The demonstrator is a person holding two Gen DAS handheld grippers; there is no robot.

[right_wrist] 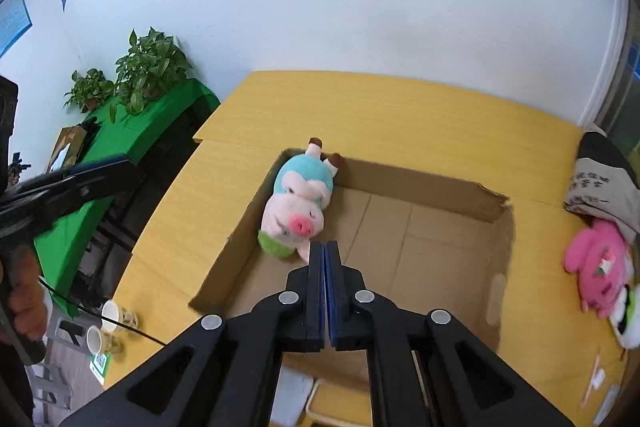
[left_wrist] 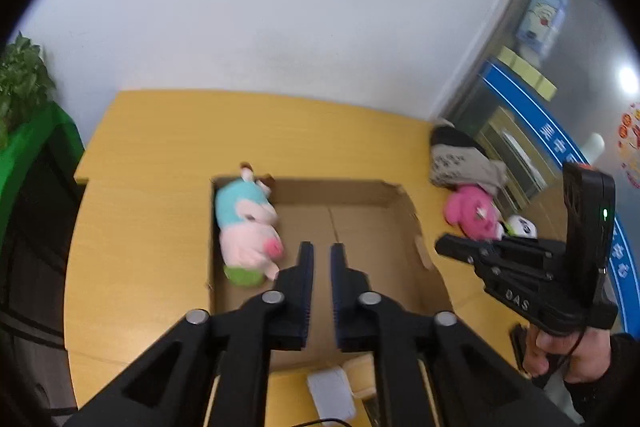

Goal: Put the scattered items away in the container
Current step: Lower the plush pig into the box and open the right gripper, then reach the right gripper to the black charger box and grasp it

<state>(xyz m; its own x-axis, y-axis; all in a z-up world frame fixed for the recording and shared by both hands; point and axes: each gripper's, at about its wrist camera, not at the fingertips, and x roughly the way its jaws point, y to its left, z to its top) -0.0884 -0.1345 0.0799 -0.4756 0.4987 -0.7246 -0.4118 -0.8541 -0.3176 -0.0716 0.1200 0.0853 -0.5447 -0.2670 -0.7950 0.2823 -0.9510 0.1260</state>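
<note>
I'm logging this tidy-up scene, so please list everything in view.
cardboard box: 1, brown, open, on the table
pig plush: 1, pink and teal, inside the box at its left wall
pink plush: 1, on the table right of the box
white plush: 1, white-green, beside the pink one
table: 1, yellow wood
potted plants: 2, green, on the green-covered stand
left gripper: black, slightly open, empty
right gripper: black, shut, empty
</note>
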